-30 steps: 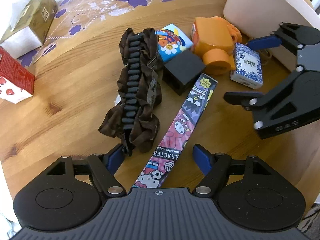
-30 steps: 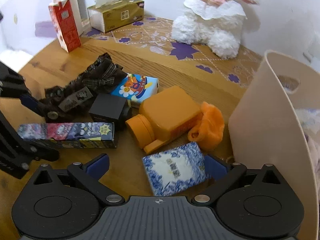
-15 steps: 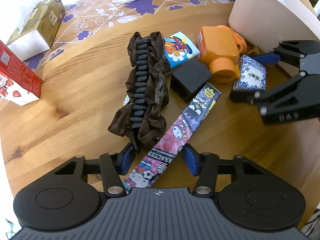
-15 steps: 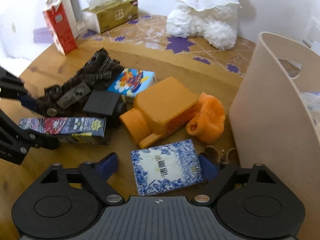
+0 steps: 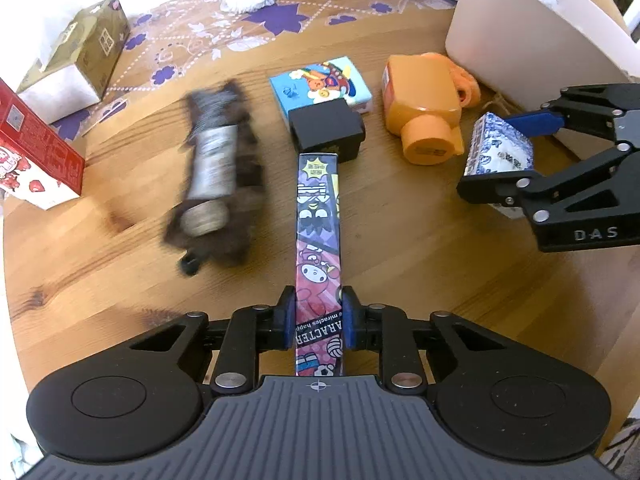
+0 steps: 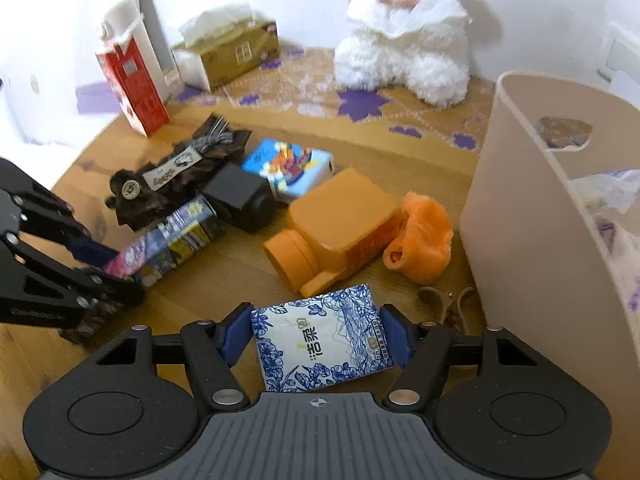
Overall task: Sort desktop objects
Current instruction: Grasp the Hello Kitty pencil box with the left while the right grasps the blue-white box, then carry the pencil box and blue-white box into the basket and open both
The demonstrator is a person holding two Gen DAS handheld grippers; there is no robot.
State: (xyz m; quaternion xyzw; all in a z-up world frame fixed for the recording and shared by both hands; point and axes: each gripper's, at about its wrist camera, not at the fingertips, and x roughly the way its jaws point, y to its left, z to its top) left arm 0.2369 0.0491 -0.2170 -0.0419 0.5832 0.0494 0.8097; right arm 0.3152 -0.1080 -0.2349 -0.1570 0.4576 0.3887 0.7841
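Currently, in the left wrist view, the left gripper (image 5: 318, 316) is clamping the near end of the long cartoon box (image 5: 319, 240), whose far end is touching the black box (image 5: 326, 128). Beyond that black box, the beige bin (image 5: 532, 36) is standing to the right.

Meanwhile, in the right wrist view, the right gripper (image 6: 316, 332) is pinching the blue-patterned tissue pack (image 6: 320, 338), just in front of the orange bottle (image 6: 336, 220). Both grasps seem done; next, each load probably needs lifting toward the bin.

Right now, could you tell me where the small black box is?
The black box sits mid-table in the left wrist view, just beyond the long cartoon box, in front of the cartoon tissue pack.
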